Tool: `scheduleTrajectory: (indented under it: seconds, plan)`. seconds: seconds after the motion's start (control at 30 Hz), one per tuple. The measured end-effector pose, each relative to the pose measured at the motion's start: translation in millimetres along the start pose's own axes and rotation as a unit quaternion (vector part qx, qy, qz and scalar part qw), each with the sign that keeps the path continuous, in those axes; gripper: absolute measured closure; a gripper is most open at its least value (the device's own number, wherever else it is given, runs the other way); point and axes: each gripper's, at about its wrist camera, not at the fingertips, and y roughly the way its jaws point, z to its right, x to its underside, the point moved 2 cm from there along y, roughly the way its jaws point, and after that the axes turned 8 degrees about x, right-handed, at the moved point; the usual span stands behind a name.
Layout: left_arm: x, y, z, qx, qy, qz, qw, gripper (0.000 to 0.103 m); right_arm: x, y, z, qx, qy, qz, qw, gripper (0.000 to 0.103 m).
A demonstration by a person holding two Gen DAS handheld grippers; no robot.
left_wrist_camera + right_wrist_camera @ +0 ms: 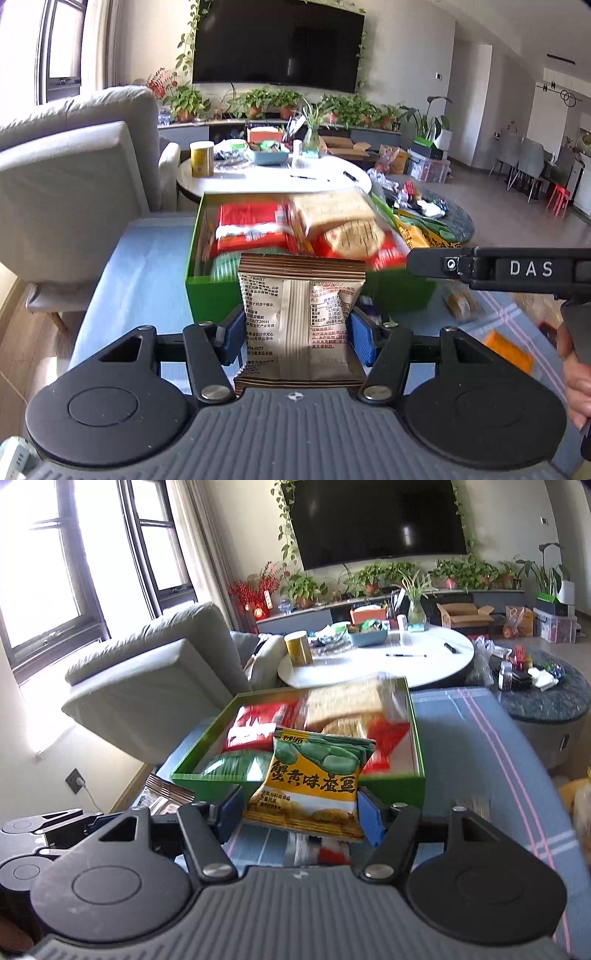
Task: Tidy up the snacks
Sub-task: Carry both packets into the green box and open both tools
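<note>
Brown packet [300,317] pinched in left tongs [299,334]; yellow packet [310,786] pinched in right tongs [301,812].

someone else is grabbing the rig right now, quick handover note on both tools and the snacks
Left tool: shut on the brown striped packet, held just short of the green box.
Right tool: shut on the yellow bean packet, also at the box's near edge.
Done: red packets, a green packet and crackers already lie in the box.
Left: drop both held packets in; at least one loose snack remains on the blue cloth.
</note>
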Motion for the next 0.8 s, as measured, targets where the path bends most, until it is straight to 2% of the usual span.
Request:
scheduleTrajectory:
  seconds: [0.2, 0.4, 0.8]
  plan:
    - [-28, 23, -15, -0.012, -0.002, 0.019, 0.9997, 0.048, -22, 18, -6, 0.0, 0.0, 0.013, 1.0, 0.014]
    - [-46, 48, -34, -0.021, -0.022, 0.019, 0.9994, 0.048, -34, 40, -13, -0.002, 0.0, 0.011, 1.0, 0.014]
    - [-54, 89, -48, -0.019, -0.028, -0.001, 0.9994, 0.048, -41, 74, -6, 0.009, 0.02, -0.008, 1.0, 0.014]
